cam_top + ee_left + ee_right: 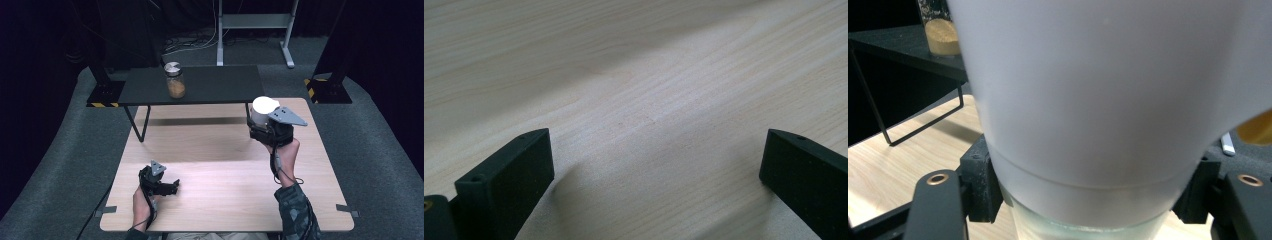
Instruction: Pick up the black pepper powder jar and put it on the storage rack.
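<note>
My right gripper (264, 126) is shut on a white-lidded container (262, 111), held up near the right end of the black shelf (150, 90). In the right gripper view the white container (1098, 90) sits between both pads, with a clear lower part at the bottom. A glass jar (175, 80) with a metal lid and tan contents stands on the shelf; the same jar (940, 30) is at the top left of the right gripper view. My left gripper (170, 189) lies low over the wooden table (220, 170), jaws open and nothing between them, above the bare wood (649, 100).
The black shelf rests on thin metal legs (137, 125) at the table's far edge. Black stands with yellow-striped bases (327, 90) flank the table on a grey carpet. A metal frame (255, 30) stands behind.
</note>
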Available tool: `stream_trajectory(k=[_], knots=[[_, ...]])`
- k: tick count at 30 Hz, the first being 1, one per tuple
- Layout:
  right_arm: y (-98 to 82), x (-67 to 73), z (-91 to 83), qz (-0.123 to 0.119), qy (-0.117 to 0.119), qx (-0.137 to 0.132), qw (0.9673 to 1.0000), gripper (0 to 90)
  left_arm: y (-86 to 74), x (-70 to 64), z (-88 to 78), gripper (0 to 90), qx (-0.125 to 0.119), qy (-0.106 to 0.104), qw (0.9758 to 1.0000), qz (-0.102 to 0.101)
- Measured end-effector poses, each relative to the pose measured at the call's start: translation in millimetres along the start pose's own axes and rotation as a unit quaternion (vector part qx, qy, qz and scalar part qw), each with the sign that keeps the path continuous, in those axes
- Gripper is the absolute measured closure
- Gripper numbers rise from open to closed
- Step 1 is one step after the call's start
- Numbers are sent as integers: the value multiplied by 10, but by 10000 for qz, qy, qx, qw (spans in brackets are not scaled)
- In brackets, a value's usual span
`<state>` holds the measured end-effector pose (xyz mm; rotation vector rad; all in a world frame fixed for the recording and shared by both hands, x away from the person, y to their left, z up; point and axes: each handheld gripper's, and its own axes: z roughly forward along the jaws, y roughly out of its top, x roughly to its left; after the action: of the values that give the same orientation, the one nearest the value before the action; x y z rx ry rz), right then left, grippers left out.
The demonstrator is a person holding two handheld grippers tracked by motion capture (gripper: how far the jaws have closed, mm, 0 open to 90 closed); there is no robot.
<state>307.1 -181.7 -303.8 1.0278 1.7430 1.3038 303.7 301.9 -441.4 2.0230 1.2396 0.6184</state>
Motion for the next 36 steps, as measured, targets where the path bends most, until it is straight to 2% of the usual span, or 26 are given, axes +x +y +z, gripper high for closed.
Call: stream_trajectory(k=[14, 25, 36], knots=[[264, -129, 130, -23, 44, -29, 10000, 298, 1, 3, 0, 3, 3, -7, 10000, 0], [423, -291, 241, 181, 111, -4, 9998, 298, 2, 5, 0, 3, 5, -12, 10000, 11], [557, -395, 376, 277, 93, 54, 9996, 298, 2, 8, 1, 3, 6, -21, 10000, 1]])
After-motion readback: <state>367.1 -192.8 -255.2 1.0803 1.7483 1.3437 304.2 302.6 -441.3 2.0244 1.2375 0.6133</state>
